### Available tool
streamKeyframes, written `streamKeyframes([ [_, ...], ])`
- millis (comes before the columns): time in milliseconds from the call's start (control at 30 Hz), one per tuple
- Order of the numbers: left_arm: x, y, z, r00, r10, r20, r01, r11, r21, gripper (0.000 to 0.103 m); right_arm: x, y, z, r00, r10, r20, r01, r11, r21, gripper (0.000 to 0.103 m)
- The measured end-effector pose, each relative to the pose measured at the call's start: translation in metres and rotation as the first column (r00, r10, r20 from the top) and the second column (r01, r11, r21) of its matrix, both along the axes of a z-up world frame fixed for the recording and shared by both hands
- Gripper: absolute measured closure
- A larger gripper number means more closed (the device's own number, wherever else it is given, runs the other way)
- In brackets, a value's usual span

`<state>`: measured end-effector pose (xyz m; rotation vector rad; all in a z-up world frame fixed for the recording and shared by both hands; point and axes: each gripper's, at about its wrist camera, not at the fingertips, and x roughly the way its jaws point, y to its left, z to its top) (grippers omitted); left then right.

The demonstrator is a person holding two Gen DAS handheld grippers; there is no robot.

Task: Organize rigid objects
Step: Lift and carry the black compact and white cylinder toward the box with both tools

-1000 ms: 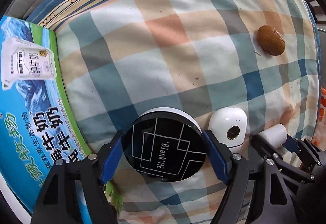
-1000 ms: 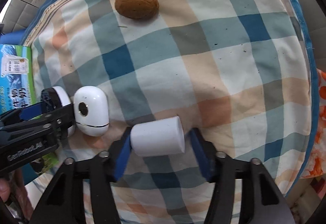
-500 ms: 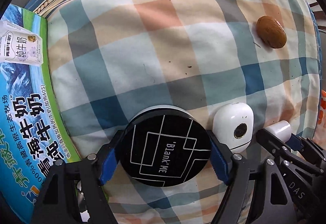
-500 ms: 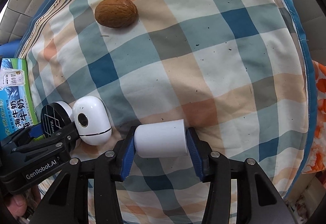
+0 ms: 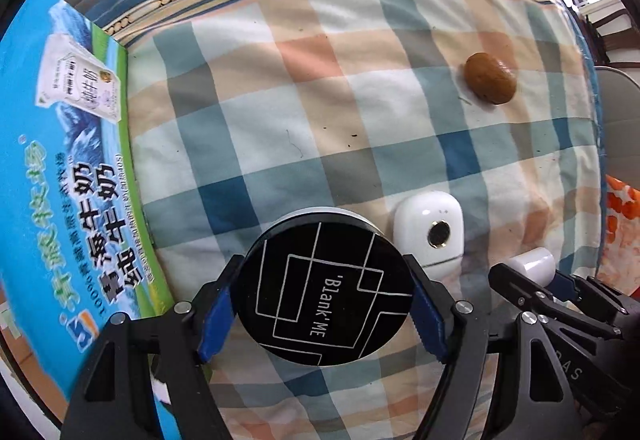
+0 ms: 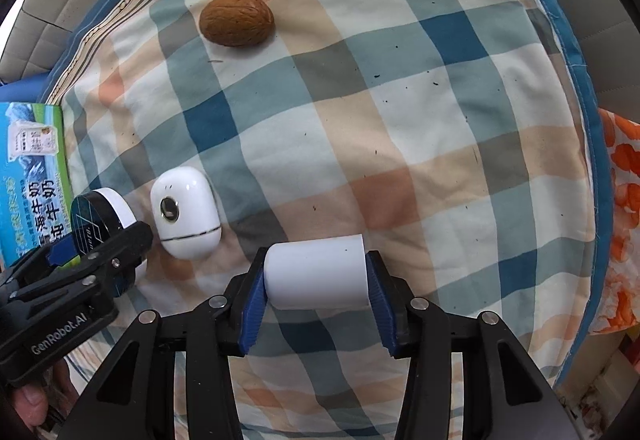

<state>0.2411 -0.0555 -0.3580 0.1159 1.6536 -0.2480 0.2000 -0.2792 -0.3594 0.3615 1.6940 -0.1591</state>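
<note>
**Both tools gripping, objects gathering along the near edge**

The checked quilt (image 6: 400,112) is covering the whole surface, soft and padded, so it is not clear what lies under it; a blue milk carton box (image 5: 60,200) is lying along its left side, and grey padded panels are showing beyond the far edge. The left tool (image 5: 320,304) is pinching the round black-lidded tin (image 5: 324,292) by its sides, as it was a second ago. The right tool (image 6: 316,280) is pressing on both ends of the white cylinder (image 6: 316,272); a second ago its pads were standing apart from it, so that grasp is newly made and both objects are probably ready to be moved. Between them the white capsule case (image 6: 186,216) is resting on the quilt, just beside the tin. The brown walnut (image 6: 237,20) is sitting well apart, far up the quilt, untouched.
</note>
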Motion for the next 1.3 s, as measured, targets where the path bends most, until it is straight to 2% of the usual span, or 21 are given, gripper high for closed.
streamKeyframes([
  [167, -0.014, 0.007, 0.038, 0.998, 0.009, 0.061, -0.005, 0.998, -0.056, 0.029, -0.007, 0.016, 0.03, 0.998, 0.024, 0.055, -0.025, 1.0, 0.015, 0.055],
  [333, -0.022, 0.018, 0.099, 0.987, 0.036, 0.159, -0.017, 0.993, -0.114, 0.029, -0.006, 0.034, 0.077, 0.989, 0.061, 0.135, -0.064, 0.998, 0.018, 0.055],
  [600, -0.024, 0.066, 0.177, 0.951, 0.104, 0.293, -0.071, 0.99, -0.121, 0.029, 0.007, 0.105, 0.15, 0.956, 0.142, 0.258, -0.151, 0.989, 0.012, 0.055],
  [733, -0.033, 0.102, 0.192, 0.934, 0.134, 0.332, -0.101, 0.988, -0.114, 0.029, 0.01, 0.148, 0.169, 0.937, 0.187, 0.297, -0.198, 0.98, 0.009, 0.055],
  [1000, -0.05, 0.178, 0.211, 0.899, 0.22, 0.378, -0.199, 0.976, -0.094, 0.029, 0.008, 0.239, 0.178, 0.906, 0.274, 0.322, -0.302, 0.953, 0.036, 0.055],
  [1167, -0.052, 0.224, 0.208, 0.886, 0.275, 0.373, -0.26, 0.961, -0.091, 0.029, 0.013, 0.293, 0.169, 0.891, 0.324, 0.317, -0.356, 0.933, 0.047, 0.055],
  [1300, -0.047, 0.256, 0.197, 0.886, 0.299, 0.355, -0.29, 0.954, -0.08, 0.029, 0.02, 0.326, 0.153, 0.886, 0.352, 0.301, -0.384, 0.922, 0.054, 0.055],
])
